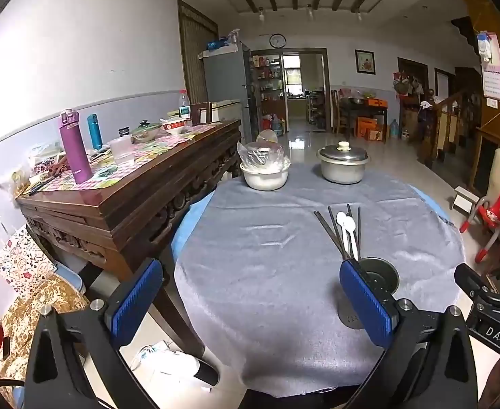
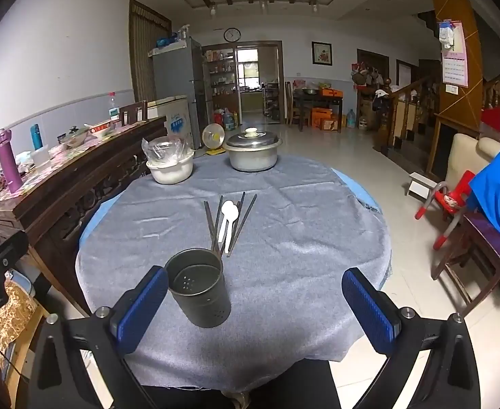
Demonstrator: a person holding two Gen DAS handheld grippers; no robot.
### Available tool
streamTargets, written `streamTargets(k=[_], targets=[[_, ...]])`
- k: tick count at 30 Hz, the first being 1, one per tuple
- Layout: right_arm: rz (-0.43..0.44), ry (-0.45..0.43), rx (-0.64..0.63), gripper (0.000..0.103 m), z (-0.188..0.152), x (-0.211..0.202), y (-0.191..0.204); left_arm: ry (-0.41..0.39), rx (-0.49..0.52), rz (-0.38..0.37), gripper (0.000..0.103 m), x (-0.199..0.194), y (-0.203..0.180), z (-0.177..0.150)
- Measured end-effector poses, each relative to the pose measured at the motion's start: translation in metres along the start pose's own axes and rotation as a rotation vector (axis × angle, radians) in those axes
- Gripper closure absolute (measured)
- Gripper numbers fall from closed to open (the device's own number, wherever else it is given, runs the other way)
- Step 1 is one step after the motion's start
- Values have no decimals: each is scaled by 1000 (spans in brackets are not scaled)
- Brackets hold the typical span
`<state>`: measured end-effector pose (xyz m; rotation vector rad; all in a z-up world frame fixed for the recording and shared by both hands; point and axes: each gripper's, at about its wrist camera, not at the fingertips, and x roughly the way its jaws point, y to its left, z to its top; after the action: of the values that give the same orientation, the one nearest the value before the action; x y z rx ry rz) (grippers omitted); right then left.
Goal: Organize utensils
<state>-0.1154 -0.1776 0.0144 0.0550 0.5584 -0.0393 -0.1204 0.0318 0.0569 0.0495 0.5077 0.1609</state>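
Chopsticks (image 2: 215, 225) and two white spoons (image 2: 228, 220) lay in a loose fan on the grey cloth (image 2: 301, 238) of the round table — handles converging toward the near side, just behind the dark metal holder (image 2: 198, 291), which stood upright and seemingly empty, its perforated bottom visible. That layout looked deliberate: the utensils sat within easy reach of the holder, so each could likely be lifted and dropped in with a short move.

Neither tool held anything. The left gripper (image 1: 250, 301) hovered over bare cloth with its blue pads spread wide, the holder just past its right-hand finger. The right gripper (image 2: 255, 301) was equally wide apart and tilted down toward the table, the holder close by its left-hand finger but not between the pads in any grip. Both seemed poised at the start, nothing yet sorted.

At the table's far edge a lidded metal pot (image 2: 252, 153) and a white bowl (image 2: 170, 168) covered in plastic stood well apart from the utensils — out of the working area.
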Motion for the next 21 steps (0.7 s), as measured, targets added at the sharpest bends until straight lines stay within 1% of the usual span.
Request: streamTargets(k=[5,8,11,13,21], targets=[[-16,4,-5,0,1,-1,5,17,-7,-13,0,2,-1,-3],[-42,-16,-19,0,-4,0,3,21,-5,-15,0,2,-2,-3],[-47,-22,-23,0,0,0,0,26,-1,-18,0,3,-4,-4],[-62,-29,-39,0,2,-8,1,30,3,-20,0,3,-7,-4],[-73,-25,-43,0,0,-12,-1,39,23,-32,0,5,-13,-5]])
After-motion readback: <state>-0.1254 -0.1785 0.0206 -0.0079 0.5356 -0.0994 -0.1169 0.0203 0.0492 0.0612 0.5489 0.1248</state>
